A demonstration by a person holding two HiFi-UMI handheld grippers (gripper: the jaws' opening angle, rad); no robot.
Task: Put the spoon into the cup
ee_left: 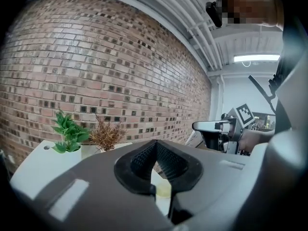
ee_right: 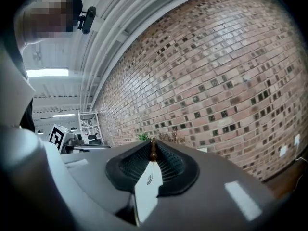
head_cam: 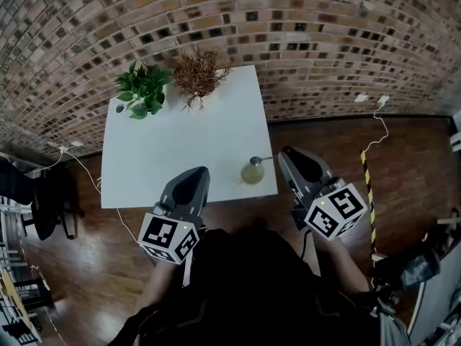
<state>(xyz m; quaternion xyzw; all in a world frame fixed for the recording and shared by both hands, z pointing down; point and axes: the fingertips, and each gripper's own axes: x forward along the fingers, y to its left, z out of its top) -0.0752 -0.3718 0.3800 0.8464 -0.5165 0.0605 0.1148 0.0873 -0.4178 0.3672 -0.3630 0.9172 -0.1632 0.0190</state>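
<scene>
Our right gripper pinches the spoon, mostly hidden; our left gripper, clenched empty, hides most of the cup.

Both grippers held at the near edge of the table.
Left gripper over that edge, jaws together, empty; right gripper just off the near right corner, pinching the spoon by its end.

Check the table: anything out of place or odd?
The cup, spoon apparently in it, sits very near the table's front edge. A small brown knob shows at the right tongs' tips; I cannot identify it.
</scene>
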